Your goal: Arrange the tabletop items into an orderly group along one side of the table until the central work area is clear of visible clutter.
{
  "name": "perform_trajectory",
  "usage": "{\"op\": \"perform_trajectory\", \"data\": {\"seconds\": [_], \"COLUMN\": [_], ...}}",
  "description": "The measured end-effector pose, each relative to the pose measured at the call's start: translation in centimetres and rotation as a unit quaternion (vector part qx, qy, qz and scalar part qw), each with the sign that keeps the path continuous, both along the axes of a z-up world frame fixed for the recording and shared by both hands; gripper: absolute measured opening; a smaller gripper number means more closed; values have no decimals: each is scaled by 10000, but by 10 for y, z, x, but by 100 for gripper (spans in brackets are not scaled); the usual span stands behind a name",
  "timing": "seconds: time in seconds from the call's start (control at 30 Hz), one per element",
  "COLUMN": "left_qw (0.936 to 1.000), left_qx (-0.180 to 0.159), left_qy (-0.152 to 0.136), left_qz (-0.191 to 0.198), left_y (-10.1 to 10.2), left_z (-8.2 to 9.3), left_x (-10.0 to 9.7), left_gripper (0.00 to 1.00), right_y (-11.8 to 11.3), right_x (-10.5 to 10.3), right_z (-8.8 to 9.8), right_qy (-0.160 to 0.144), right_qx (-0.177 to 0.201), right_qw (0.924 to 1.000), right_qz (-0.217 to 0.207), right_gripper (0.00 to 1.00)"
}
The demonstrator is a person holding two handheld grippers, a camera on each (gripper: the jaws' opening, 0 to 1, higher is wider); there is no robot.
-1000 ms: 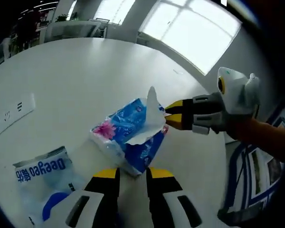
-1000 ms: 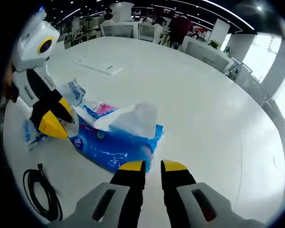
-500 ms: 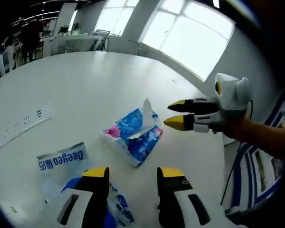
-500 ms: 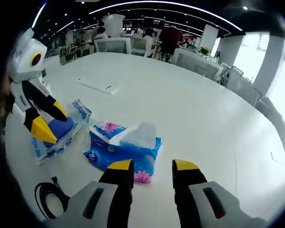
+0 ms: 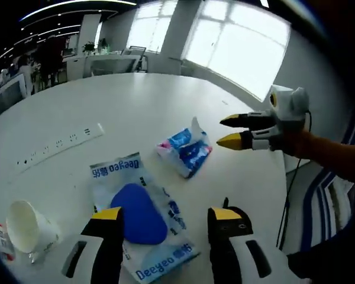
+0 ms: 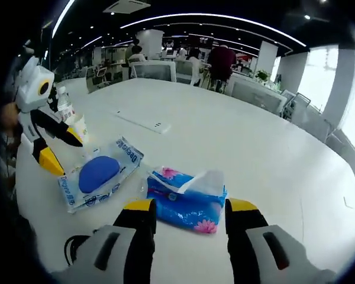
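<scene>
Hovering above bench [image 5: 136,94], both grippers spread wide, holding nothing; left gripper [image 5: 168,218] sitting over Deeyeo wipes pack [image 5: 141,213]; right gripper [image 6: 190,207] sitting just above blue tissue pack [image 6: 186,198], loose tissue sticking up from top; both packs lying mid-bench, well apart from paper cup [image 5: 25,228] and power strip [image 5: 62,145]; risk, I reckon: fingers pinching loose tissue, sheet pulling out, pack staying; soft pack sagging or slipping; nudging cup over.

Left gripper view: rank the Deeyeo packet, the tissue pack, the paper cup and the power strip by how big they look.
1. Deeyeo packet, though it lies nearest the camera.
2. Power strip, long but thin.
3. Tissue pack and paper cup look about alike; the cup is nearer, so I won't rank them.
</scene>
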State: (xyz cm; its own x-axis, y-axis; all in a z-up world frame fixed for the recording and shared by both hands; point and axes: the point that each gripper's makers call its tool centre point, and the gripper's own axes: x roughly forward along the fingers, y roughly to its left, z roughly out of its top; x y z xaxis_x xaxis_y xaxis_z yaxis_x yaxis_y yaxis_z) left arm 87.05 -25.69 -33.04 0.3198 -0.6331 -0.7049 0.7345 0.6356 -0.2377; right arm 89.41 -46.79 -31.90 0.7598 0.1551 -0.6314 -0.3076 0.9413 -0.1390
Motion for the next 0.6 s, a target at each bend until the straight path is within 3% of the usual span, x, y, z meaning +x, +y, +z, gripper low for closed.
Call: {"op": "perform_trajectory", "data": {"seconds": [0.23,0.37,0.6], "left_qw": [9983,9939,9882], "left_qx": [43,-80,-309], "left_qy": [102,200,20], "left_qz": [565,1078,1499], "left_y": [30,46,59], "left_z": [0,1,7], "left_x": [-19,-30,-38], "left_gripper": [61,64,62], "right_y": [21,33,50], "right_x": [8,18,38], "right_z": [7,15,27], "right_qy": [-16,-74,-229], "right_qx": [-70,-109,-160], "right_qw": [9992,9974,9939], "right_qz": [395,712,1070], "right_gripper": [48,50,50]}}
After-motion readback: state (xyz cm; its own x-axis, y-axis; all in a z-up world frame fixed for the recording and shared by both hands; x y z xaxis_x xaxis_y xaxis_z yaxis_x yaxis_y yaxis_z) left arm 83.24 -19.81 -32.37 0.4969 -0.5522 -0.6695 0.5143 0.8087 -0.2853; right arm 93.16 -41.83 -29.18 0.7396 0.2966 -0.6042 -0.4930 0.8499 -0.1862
